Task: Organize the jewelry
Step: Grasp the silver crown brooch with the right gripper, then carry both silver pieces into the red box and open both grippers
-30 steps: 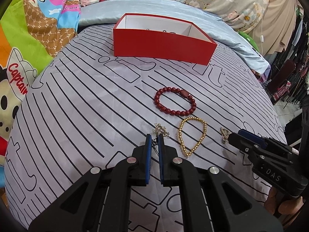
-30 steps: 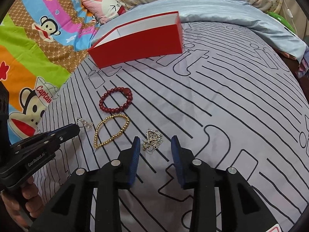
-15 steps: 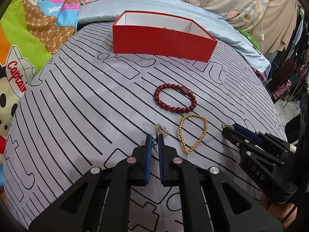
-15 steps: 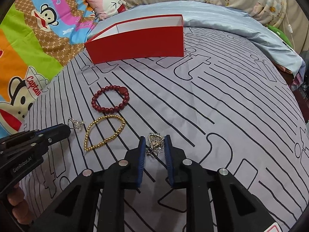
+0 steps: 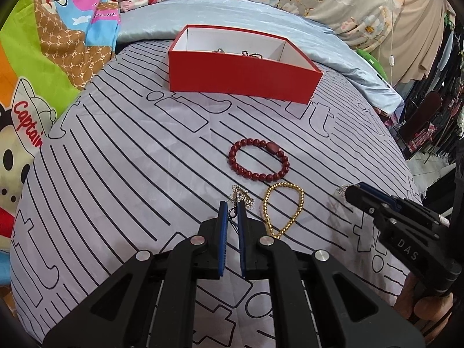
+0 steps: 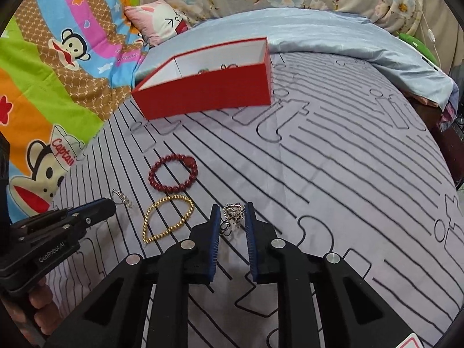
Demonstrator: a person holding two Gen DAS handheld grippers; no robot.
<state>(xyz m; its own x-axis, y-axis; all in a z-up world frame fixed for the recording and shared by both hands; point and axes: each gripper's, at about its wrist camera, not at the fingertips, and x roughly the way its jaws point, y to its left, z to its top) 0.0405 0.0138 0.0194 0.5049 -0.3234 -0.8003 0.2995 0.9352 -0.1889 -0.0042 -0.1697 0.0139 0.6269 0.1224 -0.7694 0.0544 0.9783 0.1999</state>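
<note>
On the striped grey bedspread [image 5: 116,174] lie a red bead bracelet [image 5: 272,147] [image 6: 190,161] and a gold bead chain [image 5: 285,185] [image 6: 171,198]. My left gripper [image 5: 232,207] [image 6: 108,207] is shut, pinching the dark loop of a small silver ornament [image 5: 240,198] [image 6: 121,197] that sticks out past its tips. My right gripper [image 6: 232,211] [image 5: 352,194] is shut on a second silver filigree ornament [image 6: 233,213] [image 5: 340,190], which sits between the blue pads [image 6: 215,226]. An open red box [image 5: 243,78] [image 6: 203,95] stands farther back with a few pieces inside.
A colourful cartoon blanket [image 6: 58,87] lies along the left. A pale blue sheet [image 5: 232,11] and floral pillows are behind the box. The bed's edge drops off at the right, where hanging clothes [image 5: 435,116] show. A hand [image 6: 37,304] holds the left gripper.
The right gripper's jaws narrowed from wide apart to closed around the silver ornament. The left gripper stayed shut in place.
</note>
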